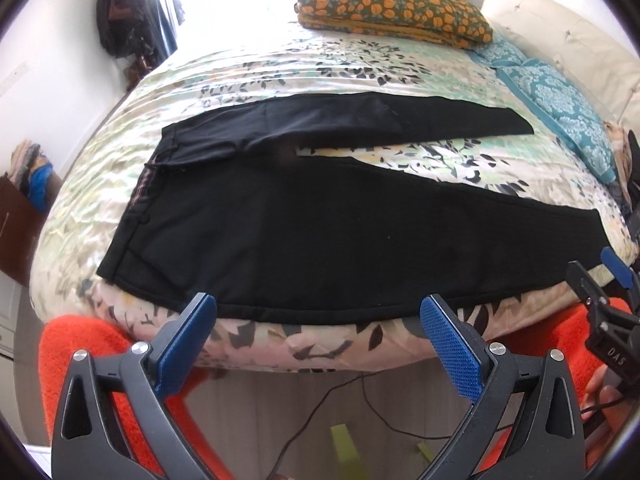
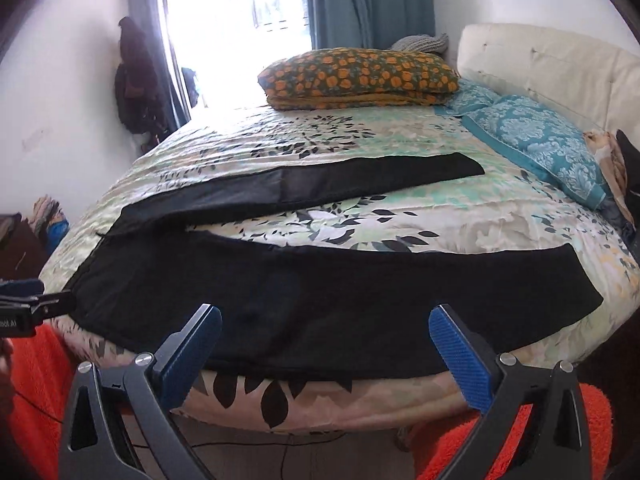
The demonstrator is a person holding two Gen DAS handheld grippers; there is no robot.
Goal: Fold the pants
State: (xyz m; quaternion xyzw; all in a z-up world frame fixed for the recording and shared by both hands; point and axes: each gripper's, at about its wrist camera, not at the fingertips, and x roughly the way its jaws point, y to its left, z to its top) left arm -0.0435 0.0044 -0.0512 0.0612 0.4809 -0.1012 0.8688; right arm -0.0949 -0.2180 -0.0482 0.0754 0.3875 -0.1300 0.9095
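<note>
Two legs of the black pants (image 1: 320, 236) are lying spread apart in a V on the floral bedspread (image 1: 360, 64), with the waistband toward the left and the cuffs reaching toward the teal pillow (image 1: 560, 108) on the right. No fold is showing yet: the garment is lying flat and opened out, the near leg running along the bed's front edge and the far leg sitting well apart from it with bedspread showing between. Judged from this layout, the folding is only at its start, with bringing one leg over the other and then doubling the length both left to do.

Both tools are hovering off the near edge of the bed and are gripping nothing. The left gripper (image 1: 318, 340) is standing wide open, its blue pads (image 1: 452, 352) apart and only bed edge and floor between them. The right gripper (image 2: 324, 348) is gaping just as wide, and nothing is lying between its blue pads (image 2: 460, 360) but the near hem of the pants beyond them.

Much is staying hard to read. The black cloth is swallowing seams and pockets, so which side is facing up cannot be told. The waistband's near corner is curling over the mattress edge, and the window is bleaching the far side of the bed. Each gripper is appearing only partly in the other's view, cut off at the frame edge.
</note>
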